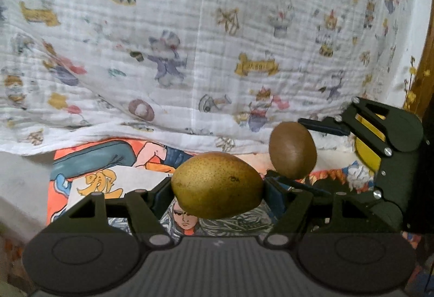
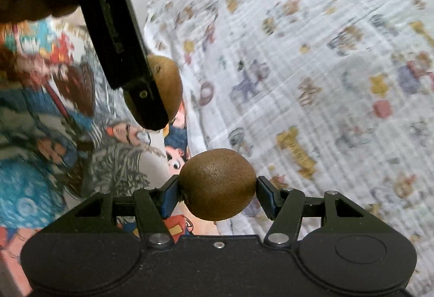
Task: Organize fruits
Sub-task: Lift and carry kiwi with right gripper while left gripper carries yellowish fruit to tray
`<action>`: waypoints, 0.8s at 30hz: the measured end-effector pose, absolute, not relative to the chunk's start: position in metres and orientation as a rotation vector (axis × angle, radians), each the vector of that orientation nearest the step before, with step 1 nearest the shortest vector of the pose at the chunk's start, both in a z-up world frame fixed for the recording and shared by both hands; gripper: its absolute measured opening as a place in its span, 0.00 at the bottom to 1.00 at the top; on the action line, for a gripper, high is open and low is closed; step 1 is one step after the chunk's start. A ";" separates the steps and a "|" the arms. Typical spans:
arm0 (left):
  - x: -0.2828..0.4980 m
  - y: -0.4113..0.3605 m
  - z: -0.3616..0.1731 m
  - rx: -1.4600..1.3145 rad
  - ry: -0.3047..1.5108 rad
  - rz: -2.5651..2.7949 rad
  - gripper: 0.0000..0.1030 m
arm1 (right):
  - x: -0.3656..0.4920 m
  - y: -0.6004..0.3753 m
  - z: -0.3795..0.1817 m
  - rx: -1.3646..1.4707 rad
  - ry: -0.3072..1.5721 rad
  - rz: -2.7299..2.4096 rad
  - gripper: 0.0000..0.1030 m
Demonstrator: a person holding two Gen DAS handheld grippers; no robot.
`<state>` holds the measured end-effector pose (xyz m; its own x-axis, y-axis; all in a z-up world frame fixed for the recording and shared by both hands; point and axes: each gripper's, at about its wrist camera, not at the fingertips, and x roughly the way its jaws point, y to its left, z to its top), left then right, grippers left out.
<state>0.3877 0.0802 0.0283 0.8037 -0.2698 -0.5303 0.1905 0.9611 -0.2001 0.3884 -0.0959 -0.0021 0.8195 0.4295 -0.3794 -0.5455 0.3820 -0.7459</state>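
Note:
In the left wrist view, a yellow-brown speckled pear (image 1: 217,184) lies sideways between the blue pads of my left gripper (image 1: 217,190), which is shut on it in the air. To its right, a brown kiwi (image 1: 293,149) sits in my right gripper (image 1: 297,152), close beside the pear. In the right wrist view, the same kiwi (image 2: 217,184) is pinched between the pads of the right gripper (image 2: 217,188). Up and to the left, a finger (image 2: 145,99) of the left gripper half hides the pear (image 2: 169,83).
A white cloth with cartoon animal prints (image 1: 190,39) rises behind both fruits and fills the right wrist view's right side (image 2: 312,66). Below lies a bright comic-print sheet (image 1: 108,161). A brown wooden edge (image 1: 427,64) stands at the far right.

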 end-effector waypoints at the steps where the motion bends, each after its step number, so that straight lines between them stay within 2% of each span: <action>1: 0.383 0.079 0.032 -0.147 0.581 -0.237 0.72 | 0.382 -0.099 0.001 -0.987 0.126 0.621 0.59; 15: 0.304 0.054 0.051 -0.185 0.545 -0.144 0.72 | 0.297 -0.133 0.040 -0.848 0.042 0.587 0.59; 24: 0.257 0.038 0.045 -0.237 0.527 -0.091 0.72 | 0.243 -0.159 0.039 -0.768 0.043 0.556 0.59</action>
<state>0.2568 0.0384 0.0449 0.8613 -0.1462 -0.4867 0.0249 0.9687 -0.2469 0.2431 -0.1592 0.0390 0.8557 0.4612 -0.2346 -0.4916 0.5834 -0.6465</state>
